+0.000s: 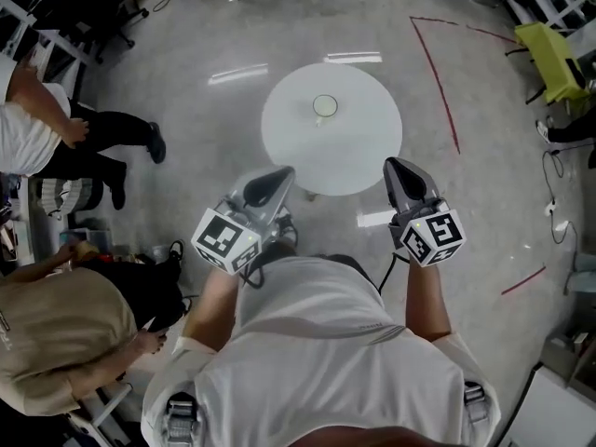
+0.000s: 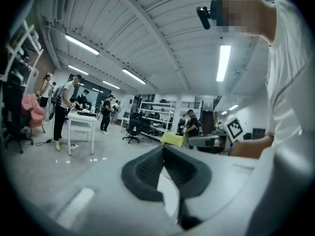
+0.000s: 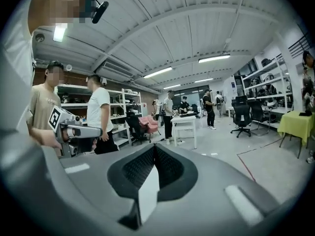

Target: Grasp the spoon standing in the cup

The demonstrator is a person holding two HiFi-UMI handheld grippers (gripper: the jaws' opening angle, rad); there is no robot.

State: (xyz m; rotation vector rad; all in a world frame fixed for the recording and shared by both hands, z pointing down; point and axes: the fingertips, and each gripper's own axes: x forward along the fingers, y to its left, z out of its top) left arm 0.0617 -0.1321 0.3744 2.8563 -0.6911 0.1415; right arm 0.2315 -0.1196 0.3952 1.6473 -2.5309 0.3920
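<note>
A small pale cup stands near the middle of a round white table ahead of me. It is seen from above, and any spoon in it is too small to make out. My left gripper and right gripper are held close to my body at the table's near edge, well short of the cup. Both are shut with nothing between their jaws. The left gripper and right gripper views look level across the room, so neither shows the cup or the table.
Two people are at my left, one seated low. Red tape marks the floor right of the table. A yellow-green table stands far right. A white table, office chairs and shelves fill the room.
</note>
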